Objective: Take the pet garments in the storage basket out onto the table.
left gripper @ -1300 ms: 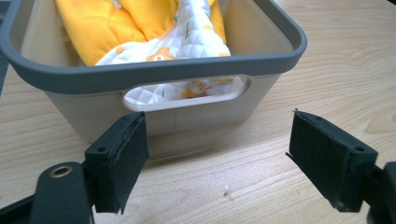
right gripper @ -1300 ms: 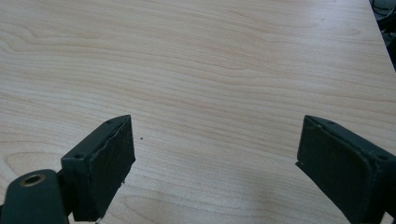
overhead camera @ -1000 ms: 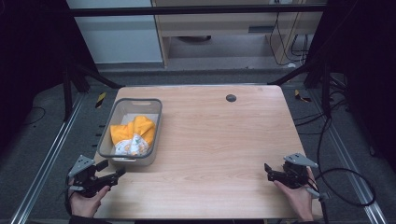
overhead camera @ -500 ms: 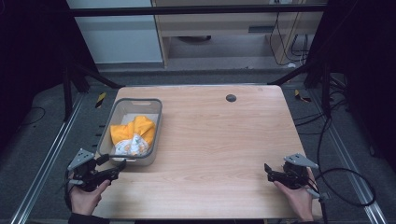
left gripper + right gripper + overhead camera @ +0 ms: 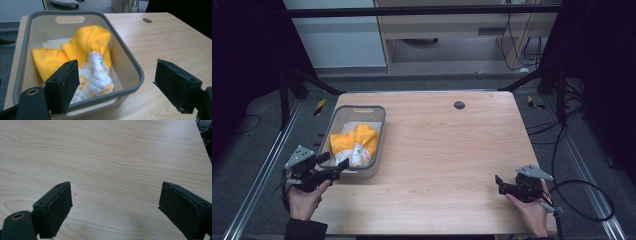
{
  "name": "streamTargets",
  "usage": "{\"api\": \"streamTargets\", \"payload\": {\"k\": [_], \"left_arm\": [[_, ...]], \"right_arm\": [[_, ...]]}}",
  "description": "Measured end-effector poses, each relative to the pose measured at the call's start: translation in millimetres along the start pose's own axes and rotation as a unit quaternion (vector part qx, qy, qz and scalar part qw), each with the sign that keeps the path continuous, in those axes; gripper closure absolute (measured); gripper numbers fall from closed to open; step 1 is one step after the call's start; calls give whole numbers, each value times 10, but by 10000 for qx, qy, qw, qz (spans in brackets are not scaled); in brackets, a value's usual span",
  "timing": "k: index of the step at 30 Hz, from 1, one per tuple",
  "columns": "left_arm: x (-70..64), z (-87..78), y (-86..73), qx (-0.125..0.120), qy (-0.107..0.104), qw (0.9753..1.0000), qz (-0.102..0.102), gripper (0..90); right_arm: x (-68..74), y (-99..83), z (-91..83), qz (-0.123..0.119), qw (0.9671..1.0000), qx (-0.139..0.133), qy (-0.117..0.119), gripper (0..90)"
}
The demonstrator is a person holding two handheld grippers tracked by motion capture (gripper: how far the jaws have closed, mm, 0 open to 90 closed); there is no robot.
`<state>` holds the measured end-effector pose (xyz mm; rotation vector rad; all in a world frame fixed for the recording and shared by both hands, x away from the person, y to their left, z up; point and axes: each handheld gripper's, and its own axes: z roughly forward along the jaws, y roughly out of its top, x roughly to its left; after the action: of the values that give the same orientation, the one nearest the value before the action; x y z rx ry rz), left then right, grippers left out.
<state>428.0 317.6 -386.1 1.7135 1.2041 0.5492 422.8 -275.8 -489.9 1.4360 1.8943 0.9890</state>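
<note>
High view: left gripper (image 5: 343, 165), jaws spread and empty, sits at the bin's (image 5: 379, 131) near rim, lower left of frame. Cloth (image 5: 86, 53) lies bunched inside. Approach step, judged; next calls for reaching in. Right gripper (image 5: 498, 182) open, idle lower right.

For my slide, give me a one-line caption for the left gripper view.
Open left gripper poised at grey plastic bin holding yellow cloth.

We note black left tongs (image 5: 343, 167) and black right tongs (image 5: 498, 181), each topped by a grey three-cornered plate. The jaws are flat, padded blocks. A black cable (image 5: 584, 202) trails from the right. A dark sleeve (image 5: 304, 230) covers the left wrist.
</note>
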Motion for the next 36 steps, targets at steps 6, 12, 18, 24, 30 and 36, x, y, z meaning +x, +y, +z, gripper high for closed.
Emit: {"api": "streamTargets", "payload": {"k": [6,12,18,24,30,36], "left_arm": [[54,35,126,16,64,10000,20,192],[81,126,202,110,111,9999,54,196],[90,260,286,316,160,9993,151,196],[110,351,348,517,170,9983,199,196],[132,434,399,687,199,9972,218,198],[143,519,457,857,214,9957,271,204]], "right_arm": [[-3,3,-3,-15,10000,-22,-20,112],[6,5,0,-16,10000,-7,5,112],[1,5,-1,0,10000,14,17,112],[-3,4,-2,31,10000,13,20,112],[-10,4,4,29,10000,24,18,112],[-16,2,5,19,10000,38,25,112]]}}
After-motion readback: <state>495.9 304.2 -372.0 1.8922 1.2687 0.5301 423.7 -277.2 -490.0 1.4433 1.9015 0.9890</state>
